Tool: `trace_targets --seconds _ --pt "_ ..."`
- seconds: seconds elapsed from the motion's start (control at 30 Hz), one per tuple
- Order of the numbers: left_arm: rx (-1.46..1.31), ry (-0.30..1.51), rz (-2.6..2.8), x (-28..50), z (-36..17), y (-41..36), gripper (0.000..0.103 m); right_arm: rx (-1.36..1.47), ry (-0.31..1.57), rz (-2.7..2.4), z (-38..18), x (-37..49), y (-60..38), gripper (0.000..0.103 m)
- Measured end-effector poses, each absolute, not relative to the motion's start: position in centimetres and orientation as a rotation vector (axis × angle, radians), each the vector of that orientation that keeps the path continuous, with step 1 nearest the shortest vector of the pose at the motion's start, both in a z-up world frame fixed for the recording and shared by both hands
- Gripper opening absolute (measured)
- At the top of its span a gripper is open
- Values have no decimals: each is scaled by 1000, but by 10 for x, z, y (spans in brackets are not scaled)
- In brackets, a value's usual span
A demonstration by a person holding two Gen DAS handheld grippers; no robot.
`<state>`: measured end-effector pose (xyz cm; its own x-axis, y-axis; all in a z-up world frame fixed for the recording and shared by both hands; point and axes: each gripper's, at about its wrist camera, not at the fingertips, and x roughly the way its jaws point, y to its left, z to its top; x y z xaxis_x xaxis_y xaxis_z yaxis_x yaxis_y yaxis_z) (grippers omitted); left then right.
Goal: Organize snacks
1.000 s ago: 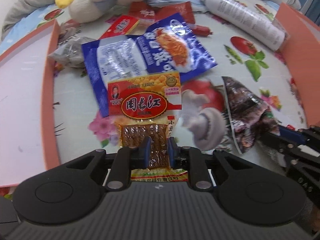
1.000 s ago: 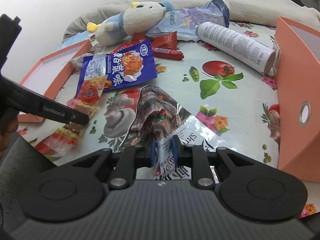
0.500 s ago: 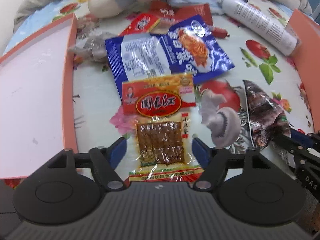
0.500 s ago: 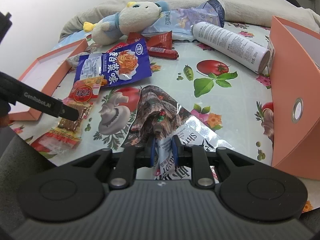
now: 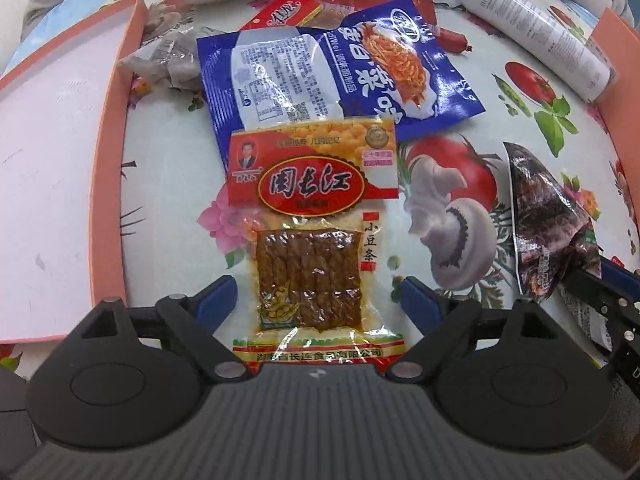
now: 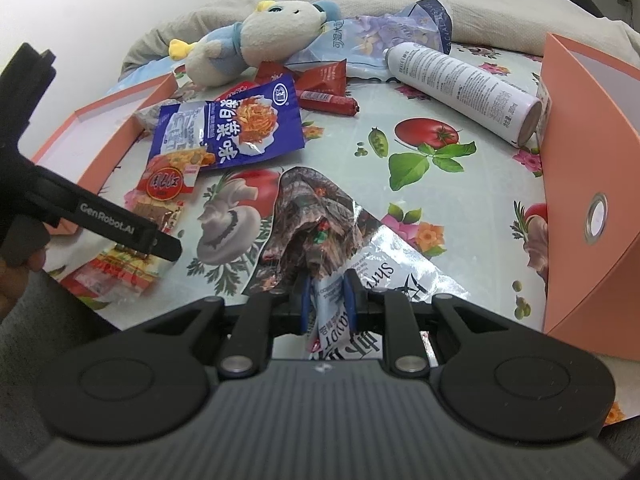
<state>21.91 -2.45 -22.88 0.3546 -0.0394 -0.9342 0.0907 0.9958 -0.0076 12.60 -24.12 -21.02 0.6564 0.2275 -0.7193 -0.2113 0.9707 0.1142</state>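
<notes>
A table with a fruit-and-vegetable print cloth (image 6: 472,208) is scattered with snack packets. The left gripper (image 5: 318,300) has its jaws spread wide on either side of a red-and-yellow bean-strip packet (image 5: 310,240), which lies flat on the cloth, its top edge overlapping a blue noodle-snack bag (image 5: 340,68). Neither blue finger pad touches the packet. The right gripper (image 6: 326,300) is closed tight on the near edge of a crumpled dark foil packet (image 6: 316,220), which rests on the cloth just in front of it.

The step in hand looks like sorting packets into boxes, with the foil packet held and the bean-strip packet free. The next move probably calls for carrying the foil packet to a box, lifting it clear of the cloth without tearing the thin edge.

Two orange containers flank the table. The shallow orange tray (image 5: 52,184) at left shows a bare pale floor. The tall orange box (image 6: 592,184) at right shows only its outer wall, so its contents cannot be told.
</notes>
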Motion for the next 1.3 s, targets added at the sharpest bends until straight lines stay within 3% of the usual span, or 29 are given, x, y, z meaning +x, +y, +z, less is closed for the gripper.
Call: trace_targets --seconds 0.27,0.33,0.97,1.3 --pt "47 1191 -124 212 -223 -28 61 15 822 247 -210 127 -240 21" --pt "46 1185 -124 210 -222 -30 59 8 827 248 -209 127 -239 21" --pt "-26 1116 -164 194 -191 -48 51 -30 812 198 -179 126 -249 13" --pt "-87 1037 -191 194 -134 -64 51 2 736 168 -123 125 -267 13"
